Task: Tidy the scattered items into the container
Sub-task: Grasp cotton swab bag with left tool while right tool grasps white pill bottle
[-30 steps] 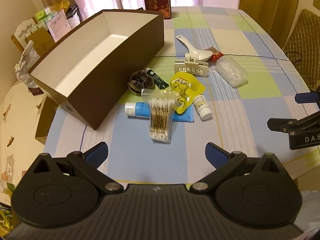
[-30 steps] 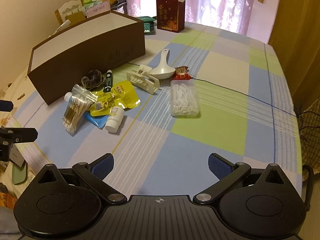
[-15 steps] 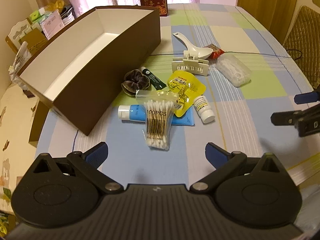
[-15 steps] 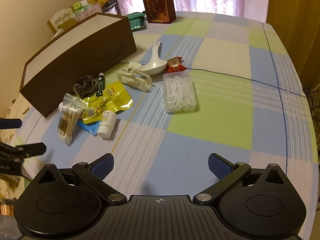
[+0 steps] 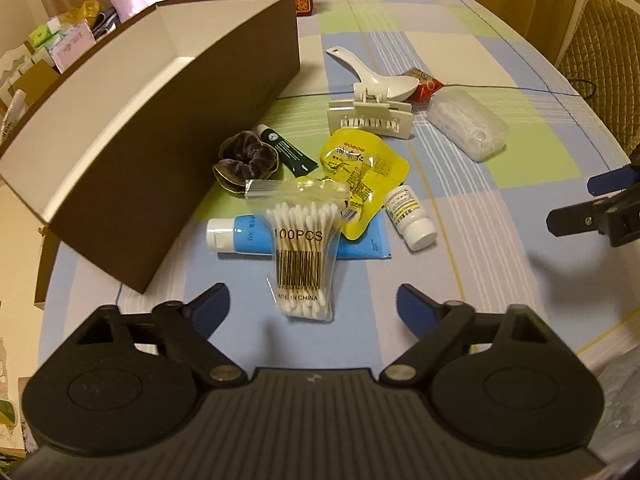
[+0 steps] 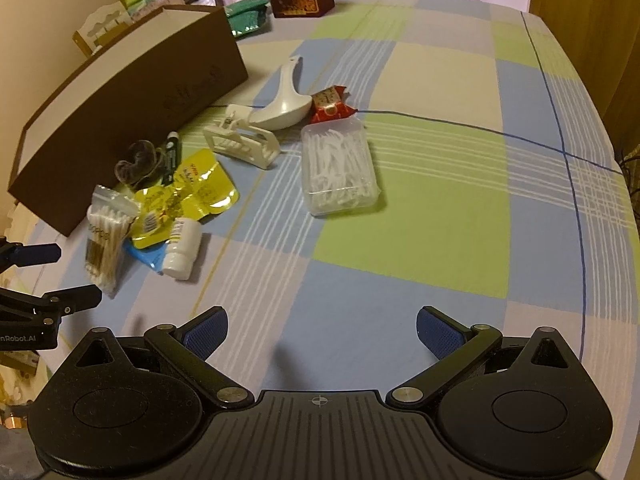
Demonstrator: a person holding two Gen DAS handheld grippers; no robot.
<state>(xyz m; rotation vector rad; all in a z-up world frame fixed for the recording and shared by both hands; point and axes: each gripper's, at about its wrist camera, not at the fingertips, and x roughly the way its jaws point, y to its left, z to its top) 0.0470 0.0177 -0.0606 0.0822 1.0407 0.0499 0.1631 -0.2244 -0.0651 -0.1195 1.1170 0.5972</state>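
Your brown box (image 5: 168,128) stands at the left of the desk (image 6: 420,220), and as far as its white inside shows, nothing is in it yet. Everything is still to be moved. Just beside its near wall lie the dark scrunchie (image 5: 246,162) and a small dark tube (image 5: 286,148). In front of them a bag of cotton swabs (image 5: 302,248) rests on a blue tube (image 5: 248,236), with a yellow pouch (image 5: 360,176) and a white pill bottle (image 5: 410,216) touching the heap. Farther out are the white hair clip (image 5: 370,116), the white spoon (image 5: 380,80), a red sweet wrapper (image 5: 426,86) and the clear box of floss picks (image 5: 466,126).

Your left claw (image 5: 314,306) is closing, yet its pads press on nothing; the near end of the swab bag lies between them, so that looks like your first pick. Your right claw (image 6: 322,330) stands wide over bare cloth, holding nothing.

The left view looks down into the box; the right view sees only its outer wall, so it cannot confirm the emptiness. The right view shows a green packet (image 6: 246,14) behind the box, probably not part of the scatter, though it is small there.
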